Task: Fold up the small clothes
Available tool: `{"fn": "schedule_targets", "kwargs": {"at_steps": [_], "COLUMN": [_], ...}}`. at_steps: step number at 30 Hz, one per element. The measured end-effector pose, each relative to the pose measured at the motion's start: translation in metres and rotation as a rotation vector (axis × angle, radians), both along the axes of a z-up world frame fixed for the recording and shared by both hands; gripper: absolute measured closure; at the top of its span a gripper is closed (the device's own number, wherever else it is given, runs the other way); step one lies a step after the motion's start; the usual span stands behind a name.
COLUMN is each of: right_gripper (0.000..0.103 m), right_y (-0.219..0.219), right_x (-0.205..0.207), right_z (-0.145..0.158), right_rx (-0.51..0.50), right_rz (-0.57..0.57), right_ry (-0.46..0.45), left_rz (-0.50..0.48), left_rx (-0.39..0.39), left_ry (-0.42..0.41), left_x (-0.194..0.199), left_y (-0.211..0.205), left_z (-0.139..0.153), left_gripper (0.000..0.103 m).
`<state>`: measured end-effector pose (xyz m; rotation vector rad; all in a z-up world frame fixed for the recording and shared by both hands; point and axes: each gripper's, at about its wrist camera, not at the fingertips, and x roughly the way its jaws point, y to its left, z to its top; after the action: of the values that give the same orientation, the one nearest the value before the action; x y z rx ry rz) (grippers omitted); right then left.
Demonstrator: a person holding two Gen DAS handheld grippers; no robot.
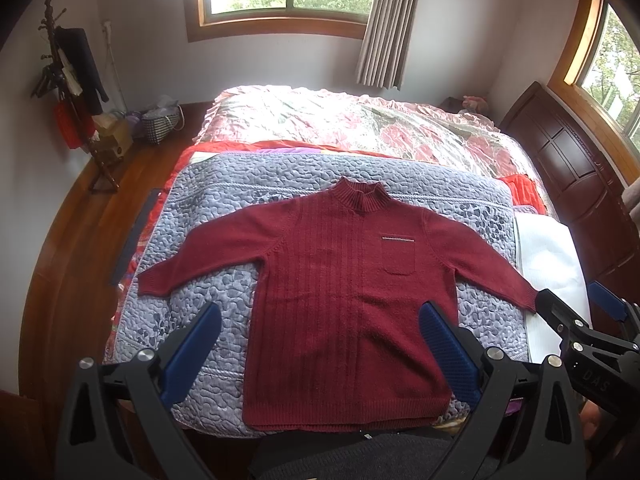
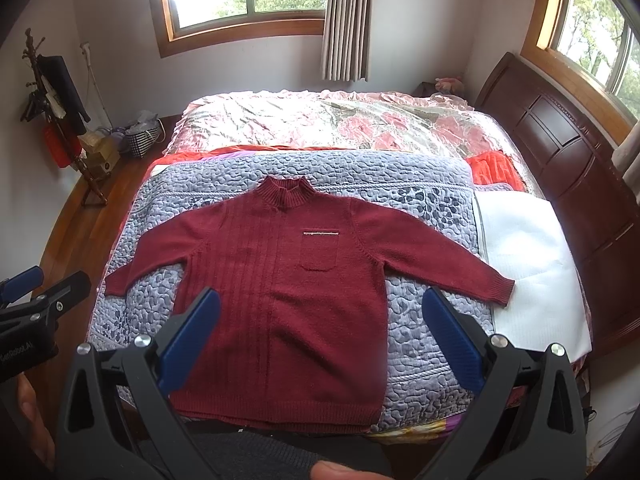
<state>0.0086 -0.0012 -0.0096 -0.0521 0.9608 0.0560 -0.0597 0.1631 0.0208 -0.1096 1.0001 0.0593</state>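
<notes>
Your sweater point(image 1: 344, 300) lies flat and face up on the grey quilt point(image 1: 224, 200) at the near edge of the bed point(image 1: 360, 120), collar away from you, both sleeves spread out to the sides, chest pocket point(image 1: 398, 254) showing. Your left gripper point(image 1: 320, 344) hangs above the sweater's lower half with its blue fingers point(image 1: 192, 352) spread wide, nothing between them. Your right gripper point(image 2: 320, 340) likewise hovers over the hem region, fingers point(image 2: 452, 340) spread and empty, apart from the cloth.
</notes>
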Motion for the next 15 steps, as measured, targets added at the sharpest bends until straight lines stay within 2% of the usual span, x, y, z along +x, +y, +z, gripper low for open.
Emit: {"fn": "schedule_targets", "kwargs": {"at_steps": [15], "right_gripper": [0.003], "right_y": [0.0023], "right_x": [0.0048], "right_z": [-0.0031], "right_rx": [0.002], "right_rz": [0.003], "right_ry": [0.007], "left_rz": [-0.003], "left_rx": [-0.012], "left_ry": [0.003], "left_x": [0.0025], "left_y": [0.0013], "left_z": [-0.0011], "left_gripper": [0.004]}}
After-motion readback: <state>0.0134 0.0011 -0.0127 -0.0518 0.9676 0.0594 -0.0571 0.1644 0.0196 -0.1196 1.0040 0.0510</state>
